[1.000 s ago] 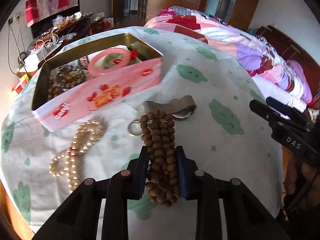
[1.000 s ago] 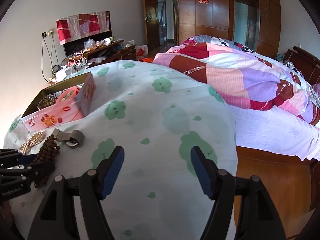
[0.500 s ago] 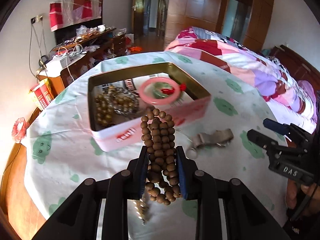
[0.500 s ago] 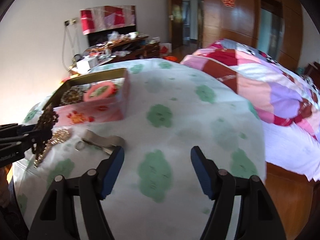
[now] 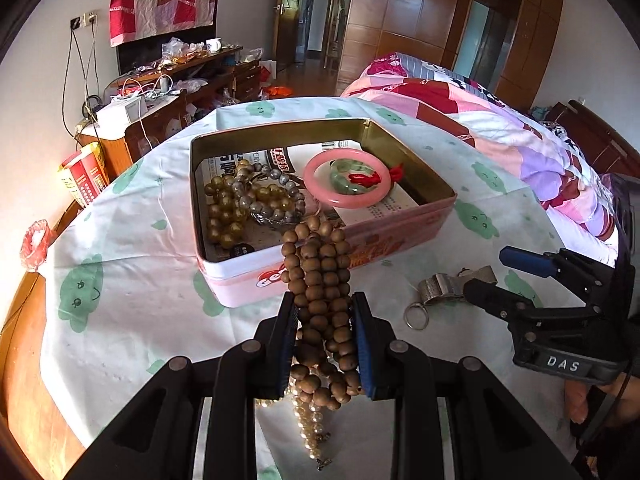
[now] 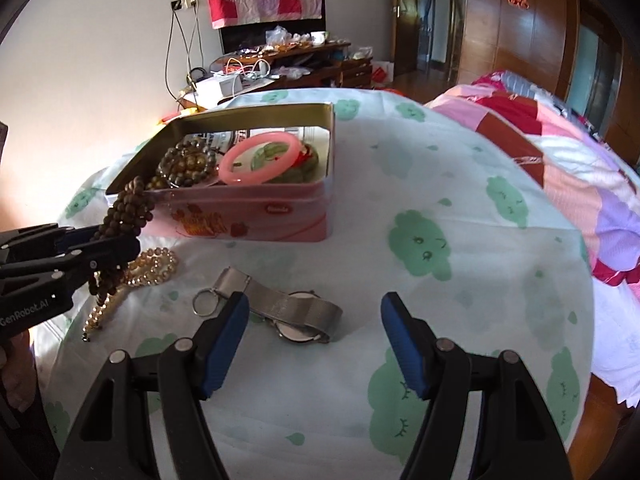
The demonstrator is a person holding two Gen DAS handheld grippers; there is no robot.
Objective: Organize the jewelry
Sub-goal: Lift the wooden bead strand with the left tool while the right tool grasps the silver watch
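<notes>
Left tongs [image 5: 324,336] clamped, right tongs [image 6: 314,340] agape

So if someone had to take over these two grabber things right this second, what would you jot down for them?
Left gripper: shut on the brown wooden bead string, held up in front of the pink tin.
Right gripper: open, holding nothing, hovering just short of the silver mesh-band watch.
Already in the tin: pink bangle, green jade piece, olive and grey bead bracelets.
On the cloth: the watch, a small metal ring beside it, a pearl-coloured bead strand.
Left to do: drop the brown beads in the tin, then probably the watch, ring and pearl strand.
</notes>
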